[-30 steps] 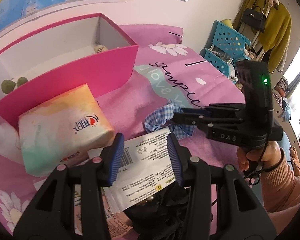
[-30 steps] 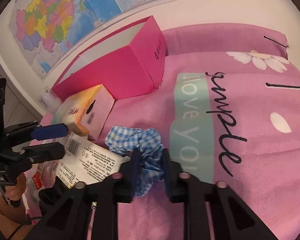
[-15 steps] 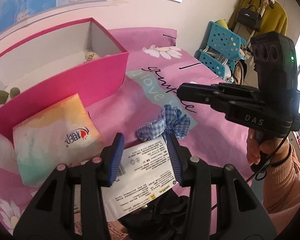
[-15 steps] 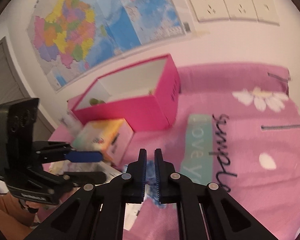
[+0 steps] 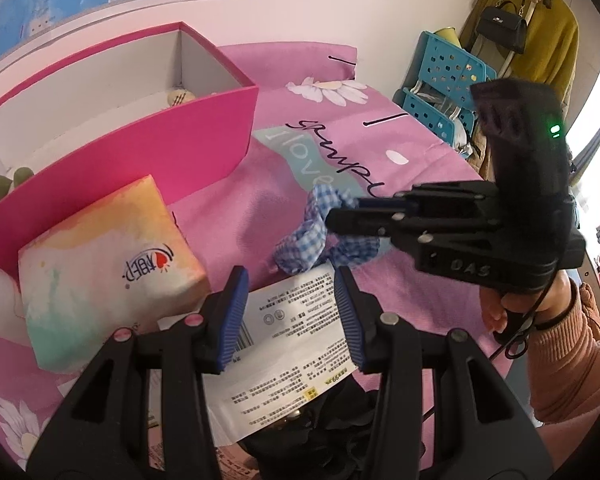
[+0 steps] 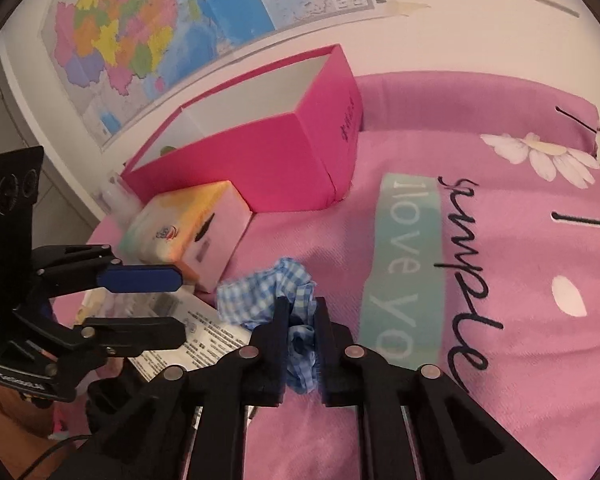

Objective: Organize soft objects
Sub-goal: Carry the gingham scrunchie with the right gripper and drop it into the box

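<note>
Pink box [image 5: 148, 148] open-topped, sat on pink bedspread [image 6: 500, 320] against wall; held 1 small beige item [image 5: 180, 98] at far end and 2 green rounded items [image 5: 4, 184] at near-left end, rest of interior partly hidden by front wall. Tissue pack [image 5: 100, 264], pastel-printed, touching front wall of box. Blue-checked scrunchie [image 5: 312, 236] just in front of box, beside tissue pack, part of it pinched between closed jaws of right gripper [image 6: 302, 328], fabric bunched between pads; whether lifted clear of bedspread could not be told. White printed packet [image 5: 296, 344] in front of box, under left gripper [image 5: 290, 316], jaws part-open, nothing visibly clamped, pads apart over packet. Black fabric item [image 5: 332, 432] below packet, mostly hidden by left gripper body. Right gripper body crossed between scrunchie and far side of bedspread in left wrist view. Hand [image 5: 500, 312] in orange sleeve on right gripper handle. Map [image 6: 160, 24] on wall behind box; blue crates [image 5: 444, 80] well off to right of box.
</note>
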Demonstrator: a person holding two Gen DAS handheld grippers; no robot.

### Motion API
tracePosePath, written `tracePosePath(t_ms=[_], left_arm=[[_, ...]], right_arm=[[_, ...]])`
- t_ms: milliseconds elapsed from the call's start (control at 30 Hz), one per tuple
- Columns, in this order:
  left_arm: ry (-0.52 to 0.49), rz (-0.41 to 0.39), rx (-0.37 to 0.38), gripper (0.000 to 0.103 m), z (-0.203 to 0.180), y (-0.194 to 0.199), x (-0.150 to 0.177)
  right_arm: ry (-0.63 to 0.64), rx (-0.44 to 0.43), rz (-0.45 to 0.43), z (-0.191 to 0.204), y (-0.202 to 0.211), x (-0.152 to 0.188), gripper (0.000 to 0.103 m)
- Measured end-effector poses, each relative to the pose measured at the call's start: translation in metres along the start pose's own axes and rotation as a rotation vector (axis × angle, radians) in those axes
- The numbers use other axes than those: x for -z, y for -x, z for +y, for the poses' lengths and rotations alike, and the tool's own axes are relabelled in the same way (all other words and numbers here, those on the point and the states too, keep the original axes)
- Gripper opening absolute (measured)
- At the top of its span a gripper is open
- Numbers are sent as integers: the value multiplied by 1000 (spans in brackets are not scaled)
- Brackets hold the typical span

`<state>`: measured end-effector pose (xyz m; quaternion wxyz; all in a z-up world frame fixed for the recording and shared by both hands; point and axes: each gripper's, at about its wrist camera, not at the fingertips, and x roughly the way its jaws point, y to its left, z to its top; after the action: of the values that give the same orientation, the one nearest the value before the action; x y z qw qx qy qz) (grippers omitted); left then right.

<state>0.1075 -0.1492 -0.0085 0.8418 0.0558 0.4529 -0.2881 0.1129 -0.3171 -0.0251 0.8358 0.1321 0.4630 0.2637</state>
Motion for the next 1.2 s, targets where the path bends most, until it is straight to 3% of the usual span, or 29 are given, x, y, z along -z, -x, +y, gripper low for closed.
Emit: tracePosePath(t_ms=[233,467,533,600,767,967,1200], left_arm=[[-10,-25,-11,47,0,2,-11],[-1,-119,-37,47,10,23,-34],[10,-153,-52,44,16,33,-42],[26,-180,-59,34,24,41,-52],[48,-223,-103,32,39,56,-75],[108,-227,-139,32,63,52,-104],[163,-157,-200,31,87,25,-127]], right_arm=[[28,-27,-108,12,31,-18,9],[72,-94,-161,29,47,-43,9],[89,-112,-172,35,49,-51,9],[111,-127,-187,42,52,-62,9],[128,-159,-214,53,47,-93,9],[109,-180,-222,53,30,-135,9],[81,-141,-178,44,-9,-165,11]])
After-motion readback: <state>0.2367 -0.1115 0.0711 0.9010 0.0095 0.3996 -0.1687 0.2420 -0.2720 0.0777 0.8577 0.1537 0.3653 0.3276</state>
